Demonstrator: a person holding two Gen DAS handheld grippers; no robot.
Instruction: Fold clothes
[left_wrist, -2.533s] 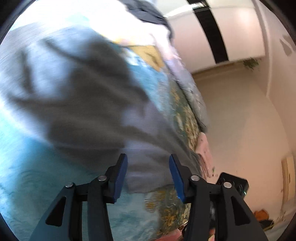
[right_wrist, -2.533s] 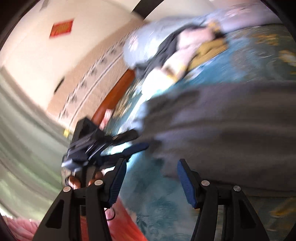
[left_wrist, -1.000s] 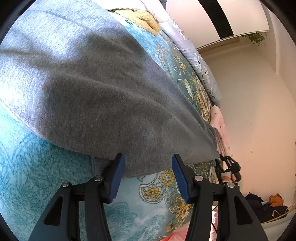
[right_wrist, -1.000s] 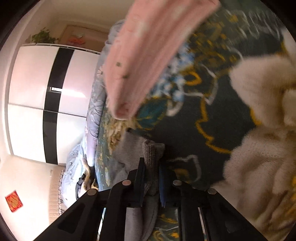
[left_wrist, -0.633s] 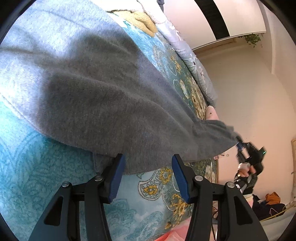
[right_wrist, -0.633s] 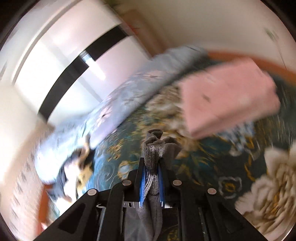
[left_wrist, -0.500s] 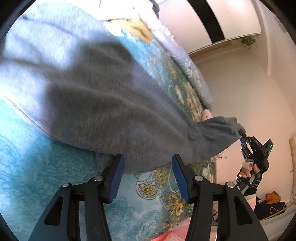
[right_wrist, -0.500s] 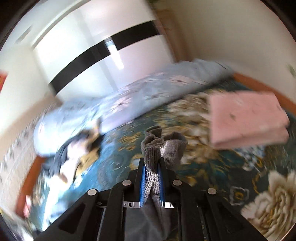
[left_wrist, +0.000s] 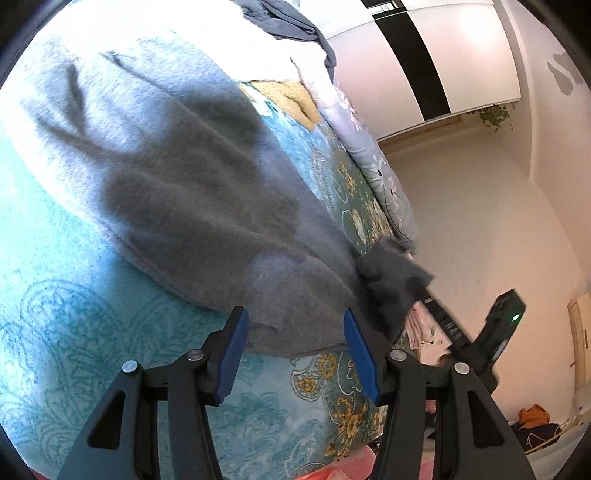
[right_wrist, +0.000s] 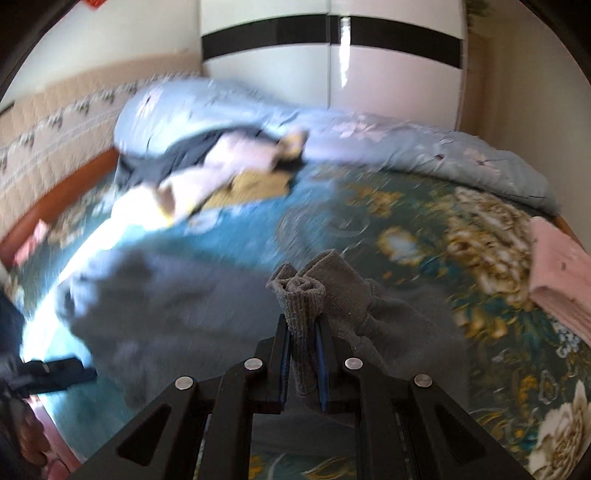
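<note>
A grey sweater lies spread on the teal flowered bedspread. My left gripper hovers open over the sweater's near hem, and its blue pads stand clear of the cloth. My right gripper is shut on the sweater's ribbed sleeve cuff, which bunches up above the jaws. The sleeve trails back over the sweater's body. In the left wrist view the right gripper comes in from the right, carrying the lifted sleeve above the sweater's edge.
A heap of unfolded clothes and a pale blue quilt lie along the far side of the bed. A folded pink garment rests at the bed's right edge. A white wardrobe with a black stripe stands behind.
My right gripper has swung the sleeve cuff up from the bed's edge by the pink garment and in over the sweater, rolling upright. The left gripper has drifted slightly and stays open.
</note>
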